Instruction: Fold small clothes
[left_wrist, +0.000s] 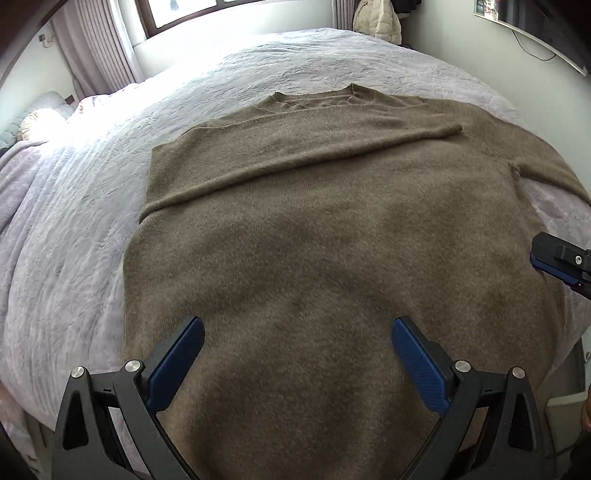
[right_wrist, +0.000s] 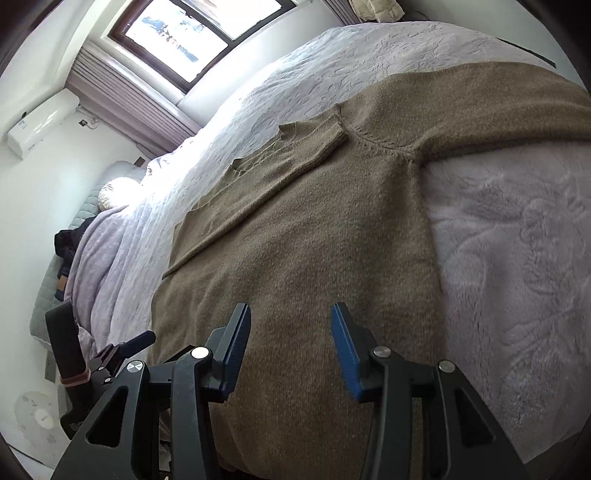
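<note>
Brown knit sweater (left_wrist: 314, 229) is spread flat on the lilac-quilted bed (left_wrist: 74, 229), one sleeve (left_wrist: 295, 155) folded across its chest, the other stretched out to the right. The left hand-held gripper (left_wrist: 297, 365) is held spread above the near hem, nothing pinched. The right hand-held gripper (right_wrist: 291, 350) is likewise parted over the sweater's right side, nothing between its blue pads (right_wrist: 347, 354).

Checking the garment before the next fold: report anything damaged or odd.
The brown sweater looks frayed at its neckline: the collar edge is ragged, with loose threads hanging over the bedspread. One sleeve lies folded across the chest, the other spread out.
</note>
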